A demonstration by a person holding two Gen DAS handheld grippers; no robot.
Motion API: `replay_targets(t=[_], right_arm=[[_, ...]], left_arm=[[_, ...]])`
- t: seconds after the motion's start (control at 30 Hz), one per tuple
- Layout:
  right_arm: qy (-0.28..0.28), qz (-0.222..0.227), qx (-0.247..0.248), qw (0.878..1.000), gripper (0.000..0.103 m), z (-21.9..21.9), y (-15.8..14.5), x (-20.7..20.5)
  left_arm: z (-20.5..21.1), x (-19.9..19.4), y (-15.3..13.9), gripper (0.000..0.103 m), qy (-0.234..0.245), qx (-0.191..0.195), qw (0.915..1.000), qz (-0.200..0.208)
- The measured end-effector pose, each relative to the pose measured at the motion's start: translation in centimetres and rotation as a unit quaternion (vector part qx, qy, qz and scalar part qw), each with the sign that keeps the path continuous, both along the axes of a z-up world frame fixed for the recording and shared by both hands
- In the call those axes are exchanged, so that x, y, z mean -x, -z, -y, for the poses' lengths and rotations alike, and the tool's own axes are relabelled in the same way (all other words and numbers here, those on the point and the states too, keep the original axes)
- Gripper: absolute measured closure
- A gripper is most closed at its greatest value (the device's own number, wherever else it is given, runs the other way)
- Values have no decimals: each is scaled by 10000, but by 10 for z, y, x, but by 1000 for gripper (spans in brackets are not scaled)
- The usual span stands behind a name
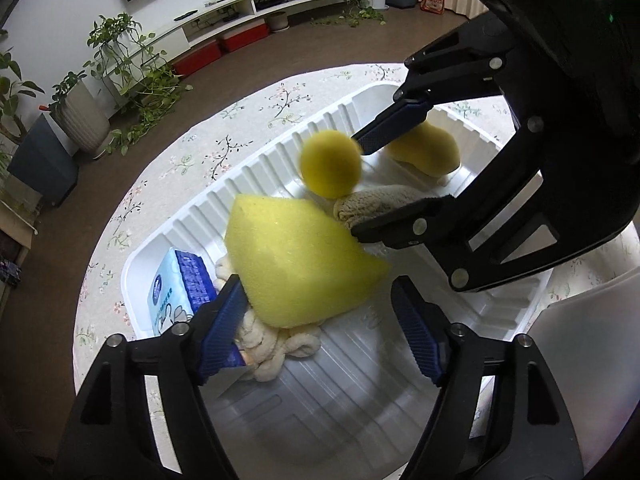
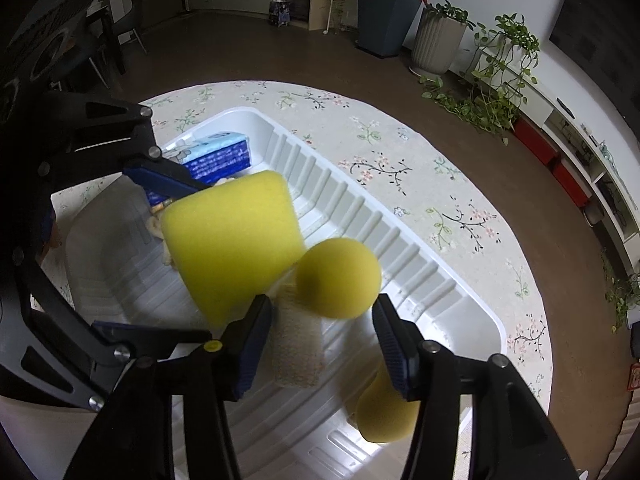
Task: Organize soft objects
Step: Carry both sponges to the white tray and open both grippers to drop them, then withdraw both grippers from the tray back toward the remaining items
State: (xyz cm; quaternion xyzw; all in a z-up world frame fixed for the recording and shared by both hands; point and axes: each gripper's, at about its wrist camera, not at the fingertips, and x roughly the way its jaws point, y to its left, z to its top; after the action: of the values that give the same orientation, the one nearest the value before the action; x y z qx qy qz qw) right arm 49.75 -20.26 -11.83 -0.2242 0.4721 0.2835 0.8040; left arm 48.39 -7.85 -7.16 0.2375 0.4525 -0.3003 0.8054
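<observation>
Two handheld grippers point down into a white ribbed plastic bin [image 1: 256, 172] on a floral tablecloth [image 1: 248, 112]. The left gripper [image 1: 320, 320] is released, its pads clear of a large yellow sponge block [image 1: 296, 264] tilted over a cream towel [image 1: 276, 344]. The right gripper [image 2: 324, 344] is also released; a yellow foam ball [image 2: 340, 280], blurred, sits just beyond its tips. A rolled beige cloth [image 2: 298, 344], a pear-shaped yellow sponge [image 1: 428, 152] and a blue tissue pack [image 1: 180, 292] lie in the bin.

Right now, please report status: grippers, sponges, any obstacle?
Left gripper open, right gripper open. Big sponge and ball sponge dropping into white bin. No obstacle.
</observation>
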Motion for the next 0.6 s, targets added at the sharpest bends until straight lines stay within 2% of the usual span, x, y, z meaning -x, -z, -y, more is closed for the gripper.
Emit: replay_targets(t=[0.13, 0.37, 0.5, 0.6], right_arm=[[53, 43, -31, 10000, 43, 4, -2, -1], [84, 121, -42, 9999, 35, 5, -7, 4], [152, 177, -100, 9997, 30, 9, -12, 7], [213, 207, -111, 9995, 28, 14, -16, 8]], left_arm=[[-1, -1, -1, 27, -19, 13, 10000, 5], [-2, 4, -6, 8, -83, 100, 9999, 70], [-6, 4, -13, 6, -212, 156, 9996, 117], [-9, 3, -20, 0, -283, 191, 9992, 204]])
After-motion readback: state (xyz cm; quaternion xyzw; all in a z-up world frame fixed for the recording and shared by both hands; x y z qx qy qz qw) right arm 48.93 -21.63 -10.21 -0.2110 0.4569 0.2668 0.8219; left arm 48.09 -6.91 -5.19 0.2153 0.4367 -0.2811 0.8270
